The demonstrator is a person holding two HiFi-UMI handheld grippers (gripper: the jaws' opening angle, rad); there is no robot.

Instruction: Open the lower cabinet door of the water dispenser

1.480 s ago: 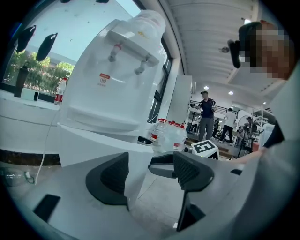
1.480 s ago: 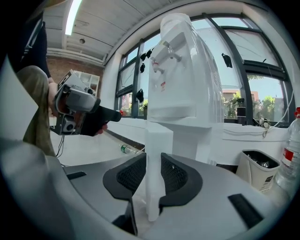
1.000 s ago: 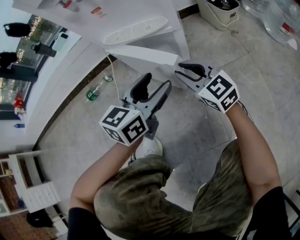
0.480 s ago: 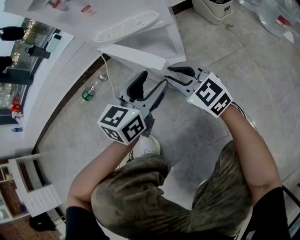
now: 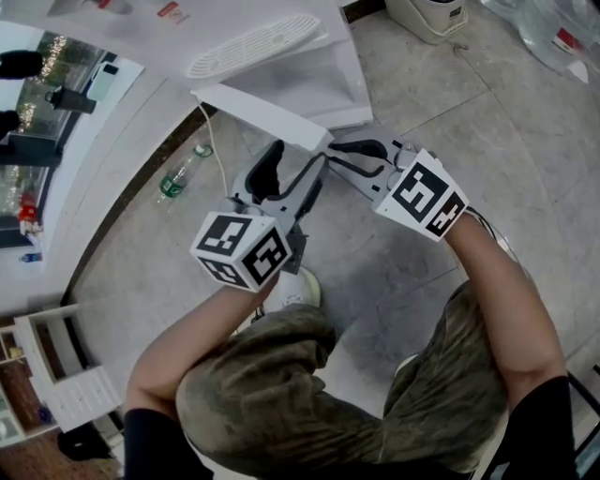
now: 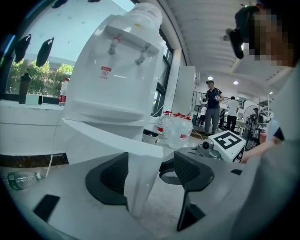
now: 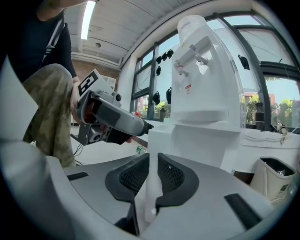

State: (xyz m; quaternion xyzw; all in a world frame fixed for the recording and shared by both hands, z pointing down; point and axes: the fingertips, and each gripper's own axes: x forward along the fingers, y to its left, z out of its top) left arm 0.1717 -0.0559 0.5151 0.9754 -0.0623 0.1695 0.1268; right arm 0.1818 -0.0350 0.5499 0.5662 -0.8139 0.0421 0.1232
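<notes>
The white water dispenser (image 6: pixel 117 70) stands ahead, and its lower cabinet door (image 5: pixel 272 111) hangs partly swung out. My right gripper (image 5: pixel 339 155) has just been closing, and its pads now pinch the door's free edge (image 7: pixel 153 154) between them. To its left, my left gripper (image 5: pixel 298 165) is open. The door's corner (image 6: pixel 136 178) stands between its jaws, next to the left pad (image 6: pixel 110 180) and apart from the right pad. In the left gripper view the right gripper's marker cube (image 6: pixel 230 140) shows just beyond the door.
A plastic bottle (image 5: pixel 182 179) and a white cable (image 5: pixel 221 161) lie on the tiled floor left of the dispenser. A white bin (image 5: pixel 429 15) and water jugs (image 5: pixel 553 37) stand at the back right. My knees and a shoe (image 5: pixel 296 291) are below the grippers. People stand far behind (image 6: pixel 212 105).
The right gripper moved left onto the door's edge and its jaws closed on it. The left gripper barely moved.
</notes>
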